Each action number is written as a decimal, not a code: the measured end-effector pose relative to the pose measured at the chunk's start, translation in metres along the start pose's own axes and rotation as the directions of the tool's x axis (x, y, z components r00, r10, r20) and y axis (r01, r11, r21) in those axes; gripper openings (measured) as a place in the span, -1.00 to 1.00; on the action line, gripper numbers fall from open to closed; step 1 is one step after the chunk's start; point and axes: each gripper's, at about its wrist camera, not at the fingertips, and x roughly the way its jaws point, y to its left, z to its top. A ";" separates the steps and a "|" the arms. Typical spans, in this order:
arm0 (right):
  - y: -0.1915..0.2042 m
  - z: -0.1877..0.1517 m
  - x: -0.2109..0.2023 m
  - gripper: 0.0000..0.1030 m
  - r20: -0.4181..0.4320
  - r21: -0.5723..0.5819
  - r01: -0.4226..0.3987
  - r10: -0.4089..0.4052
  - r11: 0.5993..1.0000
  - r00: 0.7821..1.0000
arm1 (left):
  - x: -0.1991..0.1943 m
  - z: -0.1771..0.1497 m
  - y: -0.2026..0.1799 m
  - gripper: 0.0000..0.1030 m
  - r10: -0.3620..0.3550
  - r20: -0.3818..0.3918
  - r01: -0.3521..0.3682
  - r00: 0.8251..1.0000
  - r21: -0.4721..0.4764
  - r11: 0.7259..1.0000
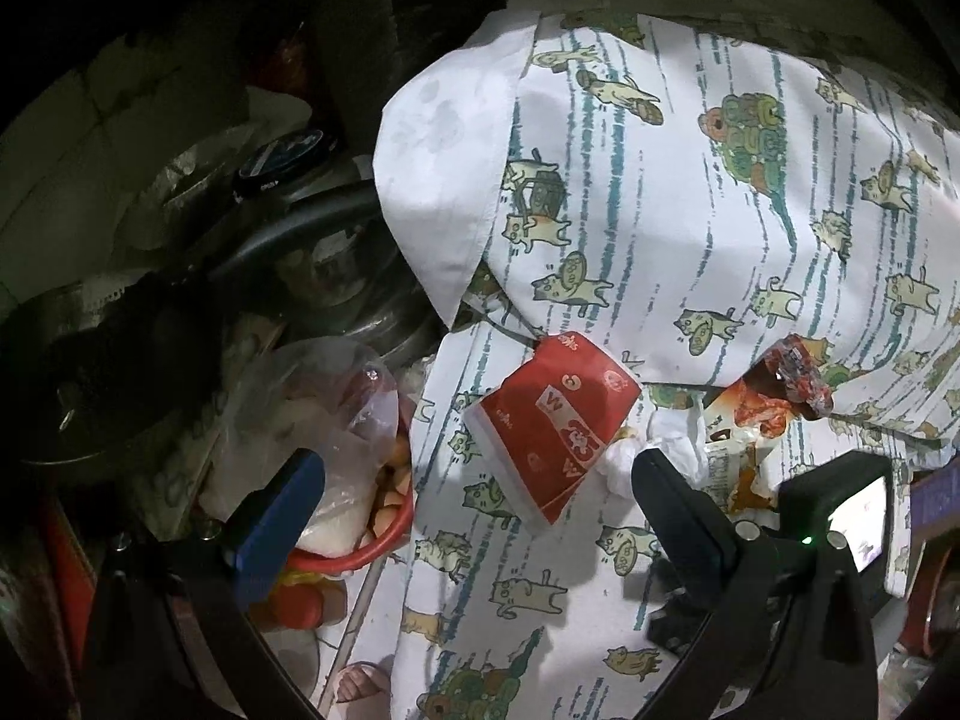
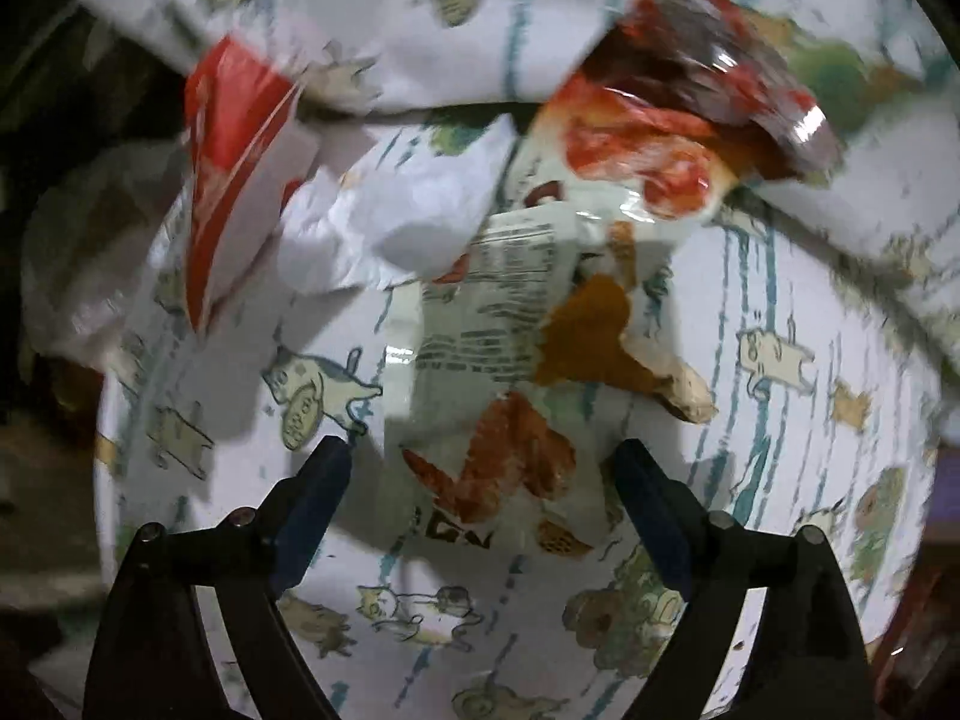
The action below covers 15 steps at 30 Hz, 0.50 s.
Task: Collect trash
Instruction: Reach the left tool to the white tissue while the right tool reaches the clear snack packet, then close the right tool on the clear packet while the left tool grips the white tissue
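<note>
On a cat-print sheet [image 1: 660, 210] lie a red-and-white carton [image 1: 552, 426], a crumpled white tissue [image 1: 624, 462], a flat printed snack wrapper [image 1: 738, 450] and a crumpled red wrapper [image 1: 798, 372]. My left gripper [image 1: 480, 516] stands open just in front of the carton, with nothing between its fingers. In the right wrist view my right gripper [image 2: 483, 474] is open, pointing steeply down. The snack wrapper [image 2: 498, 330] has its near end between the fingers, which do not press on it. The tissue [image 2: 390, 210], carton [image 2: 234, 150] and red wrapper [image 2: 690, 60] lie beyond.
Left of the sheet's edge, a red bowl [image 1: 384, 534] holds a clear plastic bag [image 1: 336, 408]. Behind it stand a metal pot [image 1: 360, 300], a dark round tin [image 1: 288, 162] and a dark pan [image 1: 108, 372]. A fold of sheet [image 2: 840, 198] overhangs the trash.
</note>
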 end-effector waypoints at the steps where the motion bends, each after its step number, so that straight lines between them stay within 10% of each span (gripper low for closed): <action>1: 0.003 -0.003 0.000 0.66 0.006 -0.019 0.020 -0.020 1.000 1.000 | -0.001 0.001 0.000 0.99 -0.002 0.006 0.002 1.000 0.001 1.000; 9: -0.021 -0.024 -0.025 -0.06 -0.011 0.032 -0.134 0.134 0.990 0.991 | -0.016 -0.004 -0.008 0.99 -0.008 0.037 0.007 0.999 0.039 0.999; 15: -0.050 -0.048 -0.058 -0.12 -0.056 0.005 -0.215 0.215 0.977 0.975 | -0.008 -0.005 -0.013 0.99 0.004 0.019 -0.005 1.000 0.057 0.998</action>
